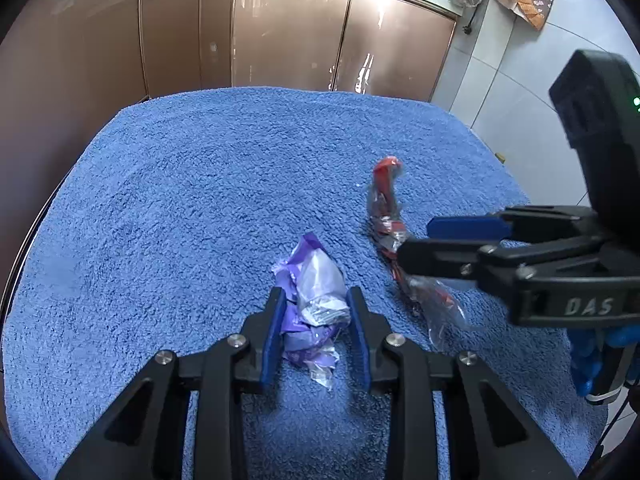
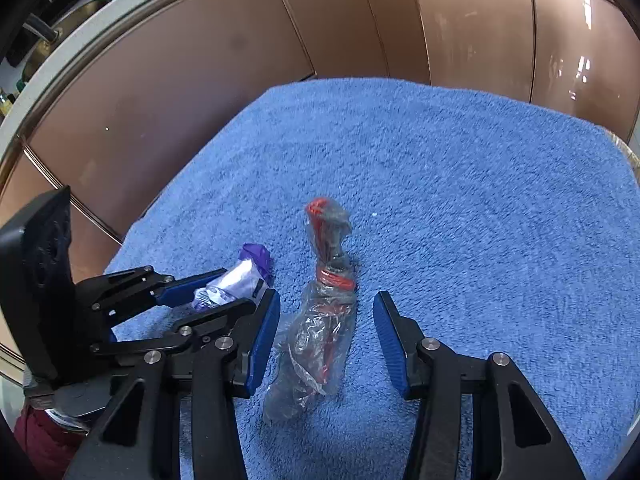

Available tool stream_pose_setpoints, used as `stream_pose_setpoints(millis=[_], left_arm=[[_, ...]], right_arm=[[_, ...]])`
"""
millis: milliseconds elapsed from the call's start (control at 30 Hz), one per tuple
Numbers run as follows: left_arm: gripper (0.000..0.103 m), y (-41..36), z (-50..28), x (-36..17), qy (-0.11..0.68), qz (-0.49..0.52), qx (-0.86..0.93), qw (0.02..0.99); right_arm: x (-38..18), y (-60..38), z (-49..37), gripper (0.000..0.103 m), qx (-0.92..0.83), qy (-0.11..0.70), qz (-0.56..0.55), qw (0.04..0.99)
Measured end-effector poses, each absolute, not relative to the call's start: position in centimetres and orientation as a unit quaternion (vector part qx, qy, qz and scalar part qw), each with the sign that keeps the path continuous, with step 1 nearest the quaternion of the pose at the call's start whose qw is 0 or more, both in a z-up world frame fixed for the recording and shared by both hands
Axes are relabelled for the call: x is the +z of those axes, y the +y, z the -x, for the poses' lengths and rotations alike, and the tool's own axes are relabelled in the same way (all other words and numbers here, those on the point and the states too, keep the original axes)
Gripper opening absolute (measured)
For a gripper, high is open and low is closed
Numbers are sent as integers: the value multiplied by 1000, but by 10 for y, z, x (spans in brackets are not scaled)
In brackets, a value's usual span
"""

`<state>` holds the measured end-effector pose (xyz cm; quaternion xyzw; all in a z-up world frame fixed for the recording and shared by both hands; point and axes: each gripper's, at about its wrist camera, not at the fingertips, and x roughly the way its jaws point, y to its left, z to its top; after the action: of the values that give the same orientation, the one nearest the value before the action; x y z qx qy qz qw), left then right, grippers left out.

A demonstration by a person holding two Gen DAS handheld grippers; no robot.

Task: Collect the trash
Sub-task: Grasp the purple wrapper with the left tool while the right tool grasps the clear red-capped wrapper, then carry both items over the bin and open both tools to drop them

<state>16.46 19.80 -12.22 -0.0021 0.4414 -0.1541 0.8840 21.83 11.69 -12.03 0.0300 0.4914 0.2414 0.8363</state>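
Blue towel (image 1: 168,200) as landmark. Purple wrapper (image 1: 316,292) lies near its front edge; left gripper (image 1: 316,320) pads sit against the wrapper's sides, clamped on it. Red-and-clear wrapper (image 2: 324,320) lies just beside, between the right gripper's (image 2: 326,340) fingers, which stand apart, not touching it.

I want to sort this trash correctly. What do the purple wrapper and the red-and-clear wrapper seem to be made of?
Purple wrapper: probably thin plastic film with a silvery, foil-like inner side; it is crumpled and shiny. Red-and-clear wrapper: probably thin transparent plastic film with red print; the blue towel shows through it, and it is glossy and wrinkled.
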Motion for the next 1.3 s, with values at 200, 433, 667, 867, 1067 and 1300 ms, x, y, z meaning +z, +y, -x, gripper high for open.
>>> stream_pose_setpoints(millis=[200,433,667,867,1067,1300], left_arm=[[28,203,-160,-123,437,10,-157,886],[27,204,-155,-114,434,17,-146,889],[27,199,-138,-91,426,11,-136,894],[27,183,-126,-64,416,3,-140,898],[27,140,-119,-36,402,-18,-166,900],[27,58,-112,-13,386,-48,-222,894]], right_arm=[[-130,121,-221,41,238,499,-23,833],[-130,114,-224,15,238,501,-28,832],[-113,94,-206,9,250,481,-43,839],[-87,62,-183,8,252,453,-61,853],[-61,3,-157,8,231,426,-85,871],[-39,-88,-123,8,172,398,-113,894]])
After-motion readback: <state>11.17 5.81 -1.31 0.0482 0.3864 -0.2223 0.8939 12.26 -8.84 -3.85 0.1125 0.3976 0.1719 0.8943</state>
